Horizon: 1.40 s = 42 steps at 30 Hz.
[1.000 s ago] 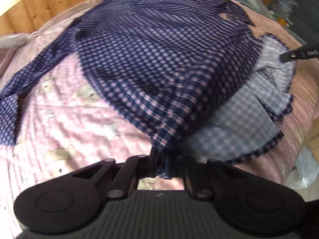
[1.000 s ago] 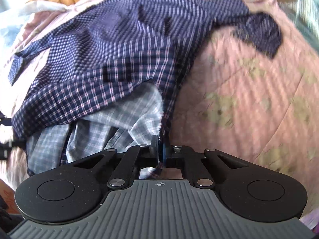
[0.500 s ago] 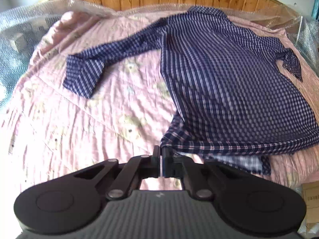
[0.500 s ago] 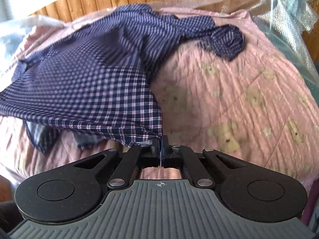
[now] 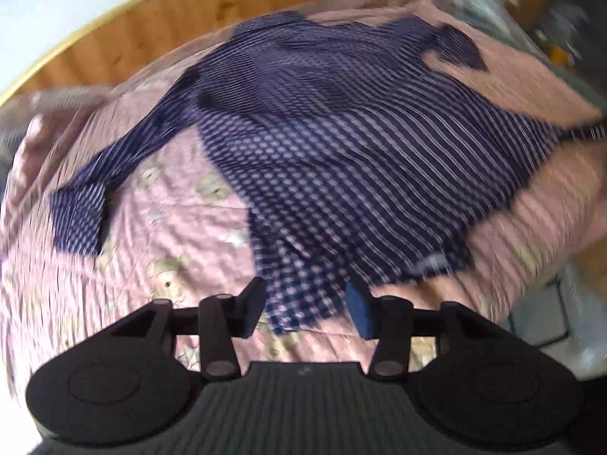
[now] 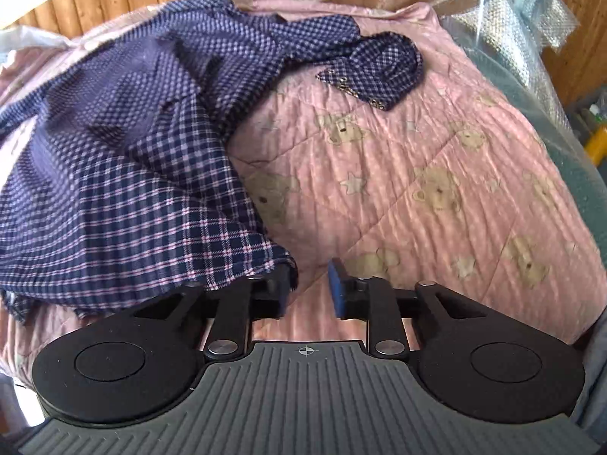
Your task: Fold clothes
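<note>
A navy and pink checked shirt (image 5: pixel 341 144) lies spread on a pink quilted bed (image 5: pixel 159 227), one sleeve stretched out to the left. My left gripper (image 5: pixel 305 309) is open, its fingers standing either side of the shirt's near hem corner without pinching it. In the right wrist view the same shirt (image 6: pixel 125 159) lies at the left, its other sleeve (image 6: pixel 383 64) bunched near the far edge. My right gripper (image 6: pixel 309 288) is open; the hem corner drapes over its left finger, and nothing sits between the pads.
A wooden headboard (image 5: pixel 132 34) runs behind the bed. Clear bubble wrap (image 6: pixel 523 19) covers the bed's right side and far edge. The quilt (image 6: pixel 436 174) with bear prints lies bare to the right of the shirt. The left wrist view is motion-blurred.
Both grippers have opened and let go of the shirt's hem corners. The shirt, pulled flat half a second ago, now rests on the quilt.
</note>
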### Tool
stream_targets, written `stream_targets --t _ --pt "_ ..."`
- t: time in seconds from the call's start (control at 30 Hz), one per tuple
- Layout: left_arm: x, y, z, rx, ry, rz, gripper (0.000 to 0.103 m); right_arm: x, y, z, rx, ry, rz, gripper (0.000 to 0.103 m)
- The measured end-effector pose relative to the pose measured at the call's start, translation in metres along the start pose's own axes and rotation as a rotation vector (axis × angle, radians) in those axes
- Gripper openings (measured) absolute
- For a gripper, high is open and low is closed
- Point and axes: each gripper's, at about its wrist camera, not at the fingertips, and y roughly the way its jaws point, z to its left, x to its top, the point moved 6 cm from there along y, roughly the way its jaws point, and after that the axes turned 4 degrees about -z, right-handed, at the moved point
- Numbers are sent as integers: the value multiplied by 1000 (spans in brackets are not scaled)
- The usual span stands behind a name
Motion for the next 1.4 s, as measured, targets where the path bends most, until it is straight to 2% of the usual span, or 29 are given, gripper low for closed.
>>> stream_targets --t 0.03,0.1,0.23,0.27,0.3,0.33,0.4,0.47,0.53,0.57,0.63,0.73,0.83,0.87,0.93,0.97,1.03,1.07,1.1,1.2,1.27,1.3,1.33,1.37,1.4 --pt "-7 5 -17 21 88 -3 57 -6 -5 4 19 -9 -12 49" --pt "-15 19 -28 65 182 3 57 -18 -9 13 46 -51 -6 59" --pt "-22 52 -23 125 288 13 56 -31 -12 23 62 -79 6 61" --pt "-21 57 -20 117 300 20 52 -28 -13 24 58 -90 3 64" --pt "-19 62 -17 110 312 26 26 -26 -14 25 55 -101 1 66" --pt "-13 61 -12 76 276 23 7 -24 -15 26 51 -112 -2 67" --pt "3 52 3 12 168 -9 2 -19 -17 28 44 -134 -6 67" --pt "33 28 36 -63 -81 -90 2 -13 -22 32 55 -163 -20 66" --pt "64 6 78 -110 -324 -175 2 -6 -35 52 205 -200 -48 62" --pt "79 -5 99 -127 -439 -216 2 -4 -41 66 296 -218 -50 57" --pt "104 -14 128 -165 -581 -255 2 -4 -46 97 438 -275 -19 55" --pt "130 -12 144 -193 -670 -243 2 -3 -32 135 531 -319 7 56" --pt "139 -2 142 -173 -693 -180 3 0 -13 158 482 -362 -44 67" --pt "141 1 139 -162 -690 -167 3 -1 -8 167 461 -390 -53 74" --pt "143 2 132 -163 -711 -152 3 -4 7 185 449 -455 -41 78" --pt "144 3 129 -163 -721 -144 3 -6 16 192 428 -489 -25 72" --pt "147 -2 124 -155 -734 -140 3 -11 35 201 351 -548 27 36" --pt "149 -7 122 -146 -736 -144 3 -10 40 199 318 -542 38 7" --pt "147 -17 122 -131 -740 -148 3 -5 35 198 330 -502 36 1" --pt "138 -41 124 -85 -748 -152 3 15 -2 198 496 -304 27 0" --pt "123 -40 127 -41 -746 -123 3 26 -26 196 673 -103 49 0" --pt "115 -36 128 -21 -748 -101 3 27 -31 194 719 -45 59 2" --pt "107 -32 129 -1 -751 -79 3 23 -29 194 699 -57 62 7" --pt "98 -26 130 -13 -779 -55 3 20 -26 194 679 -68 65 38" --pt "91 -22 132 -23 -807 -38 3 16 -23 193 659 -79 69 60"
